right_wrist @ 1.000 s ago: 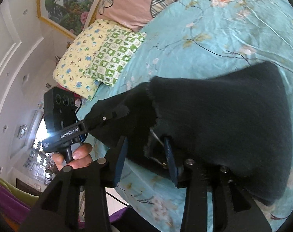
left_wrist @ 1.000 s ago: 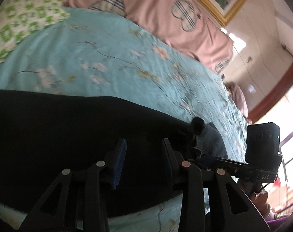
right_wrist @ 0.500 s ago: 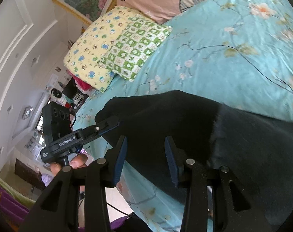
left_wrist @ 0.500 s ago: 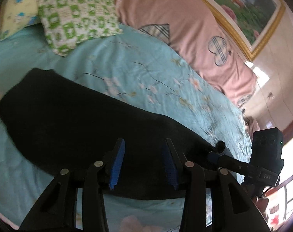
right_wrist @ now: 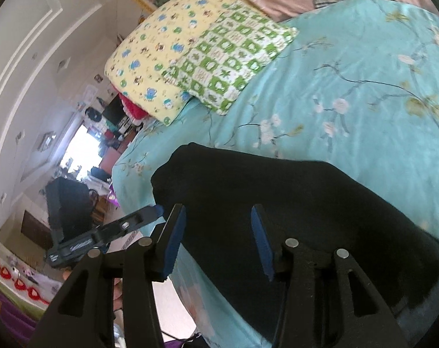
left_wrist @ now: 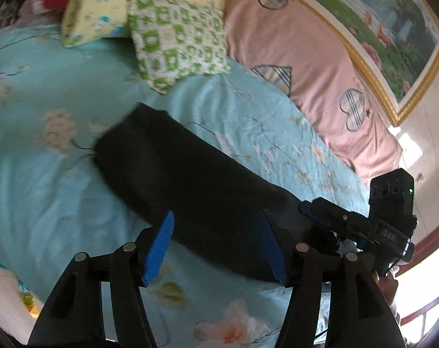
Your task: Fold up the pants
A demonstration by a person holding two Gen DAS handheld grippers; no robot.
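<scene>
The black pants [left_wrist: 190, 182] lie folded in a long strip on the turquoise flowered bedsheet [left_wrist: 45, 191], near the bed's front edge. They also show in the right wrist view [right_wrist: 292, 203]. My left gripper [left_wrist: 216, 246] is open and empty, raised above the near edge of the pants. My right gripper [right_wrist: 218, 240] is open and empty, above the pants' other end. Each gripper shows in the other's view: the right one [left_wrist: 350, 220] at the pants' right end, the left one [right_wrist: 126, 226] past the bed's edge.
A green checked pillow [left_wrist: 176, 37] and a yellow pillow [left_wrist: 103, 3] lie at the head of the bed, against a pink quilt [left_wrist: 300, 46]. The bed's edge [right_wrist: 173, 287] runs under my right gripper, with room furniture [right_wrist: 68, 203] beyond.
Both grippers have let go of the pants, opened wide and pulled back and up. The pants now lie flat on the bed in a folded strip.
</scene>
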